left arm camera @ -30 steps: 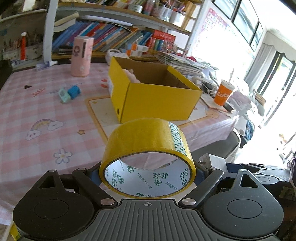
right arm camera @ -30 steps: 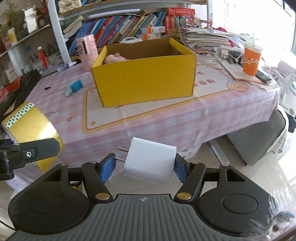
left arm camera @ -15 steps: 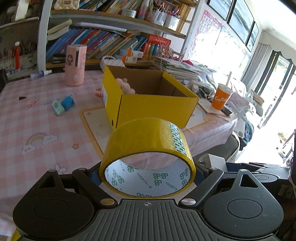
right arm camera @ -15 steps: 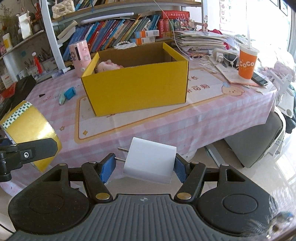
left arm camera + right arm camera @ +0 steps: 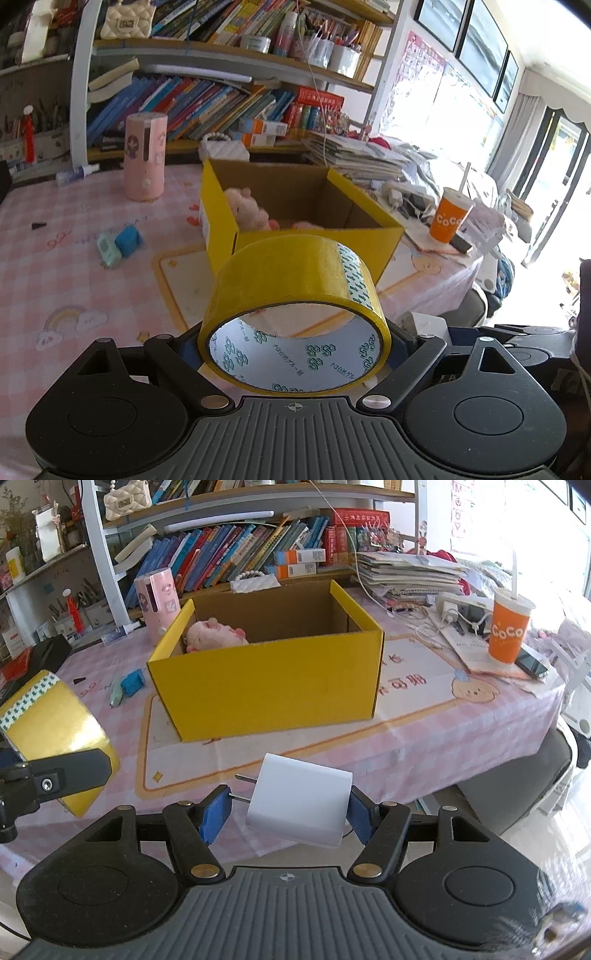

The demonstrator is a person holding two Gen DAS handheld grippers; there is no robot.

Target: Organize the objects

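Closer to yellow box (image 5: 266,686) than second ago, both views now angled down over rim. Left tongs (image 5: 295,343) clamped on tape roll (image 5: 291,288), right tongs (image 5: 290,808) pinching white charger (image 5: 299,805), both short of worktop (image 5: 424,716) edge. Beyond, box open, pink plush toy (image 5: 214,633) inside. Likely next: carry over rim, drop in. Blue eraser (image 5: 127,240) left out beside box.

strong daylight pours in from the windows (image 5: 517,122) on the right, blowing that side out to white glare. the desk (image 5: 424,716) is bright and sharp, while fisheye bending curves the shelves (image 5: 229,51) and darkens the corners.
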